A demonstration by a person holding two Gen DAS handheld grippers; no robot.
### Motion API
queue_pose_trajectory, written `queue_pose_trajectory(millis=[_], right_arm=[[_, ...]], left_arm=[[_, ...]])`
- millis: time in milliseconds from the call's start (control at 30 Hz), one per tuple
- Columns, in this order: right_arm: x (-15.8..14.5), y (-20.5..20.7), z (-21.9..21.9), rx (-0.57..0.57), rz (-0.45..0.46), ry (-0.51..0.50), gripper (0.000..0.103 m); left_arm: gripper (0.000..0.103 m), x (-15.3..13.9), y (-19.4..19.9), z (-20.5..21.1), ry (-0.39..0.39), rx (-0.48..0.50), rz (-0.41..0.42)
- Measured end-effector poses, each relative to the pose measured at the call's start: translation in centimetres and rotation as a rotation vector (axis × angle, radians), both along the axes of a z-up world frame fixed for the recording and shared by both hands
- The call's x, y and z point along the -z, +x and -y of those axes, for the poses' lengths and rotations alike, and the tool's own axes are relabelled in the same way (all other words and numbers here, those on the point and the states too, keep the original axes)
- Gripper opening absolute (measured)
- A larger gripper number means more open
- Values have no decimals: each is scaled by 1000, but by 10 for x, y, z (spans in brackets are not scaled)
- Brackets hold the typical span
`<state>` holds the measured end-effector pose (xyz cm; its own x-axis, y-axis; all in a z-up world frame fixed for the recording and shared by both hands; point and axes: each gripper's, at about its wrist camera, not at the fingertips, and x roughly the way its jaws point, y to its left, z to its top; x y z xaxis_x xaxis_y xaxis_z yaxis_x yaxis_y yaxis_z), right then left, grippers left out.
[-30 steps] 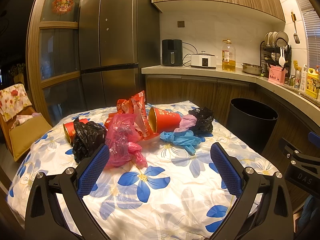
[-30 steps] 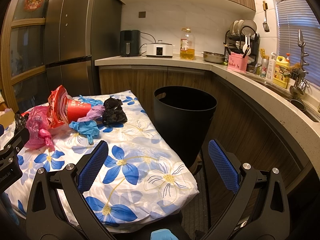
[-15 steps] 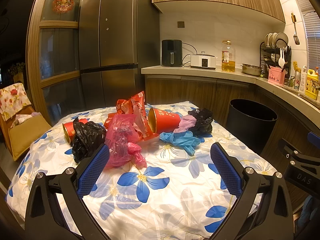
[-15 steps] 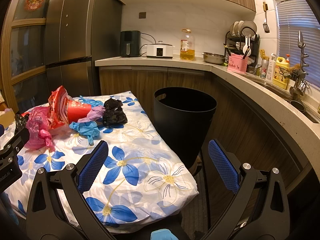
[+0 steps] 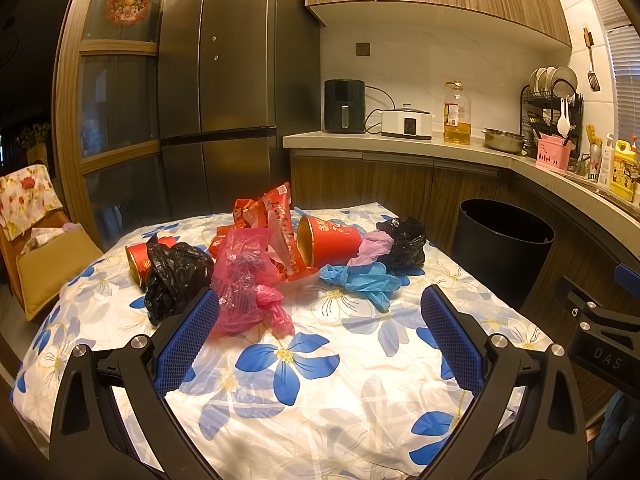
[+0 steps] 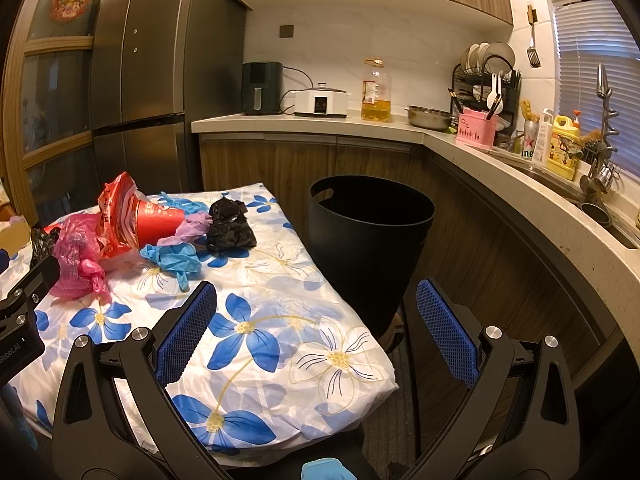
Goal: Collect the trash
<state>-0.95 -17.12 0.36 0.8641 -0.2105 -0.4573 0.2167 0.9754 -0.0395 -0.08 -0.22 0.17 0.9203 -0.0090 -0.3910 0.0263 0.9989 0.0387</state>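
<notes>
Left gripper (image 5: 320,326): jaws spread wide, holding nothing, poised over the near part of the table (image 5: 328,420), short of the heap.
Trash, left to right: small red cup (image 5: 135,261), black bag (image 5: 176,276), pink bag (image 5: 246,280), red wrapper (image 5: 276,220), red paper cup (image 5: 330,240), blue glove (image 5: 358,280), second black bag (image 5: 404,238).
Bin (image 6: 370,232): black, open-topped, just beside the table's right edge.
Right gripper (image 6: 316,320): jaws wide apart, empty.
Advice: I'd pinch the nearest pink bag at its knotted bulk, lift clear, then carry it over the bin.
Writing: "DAS" on the gripper body; wrapper and cup print too small to read, probably Chinese characters.
</notes>
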Motion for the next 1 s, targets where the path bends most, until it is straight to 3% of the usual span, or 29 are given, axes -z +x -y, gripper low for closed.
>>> queue_pose_trajectory(millis=[1000], right_arm=[[-3, 1, 0, -4, 5, 0, 99]], left_arm=[[97, -1, 0, 0, -7, -1, -1]])
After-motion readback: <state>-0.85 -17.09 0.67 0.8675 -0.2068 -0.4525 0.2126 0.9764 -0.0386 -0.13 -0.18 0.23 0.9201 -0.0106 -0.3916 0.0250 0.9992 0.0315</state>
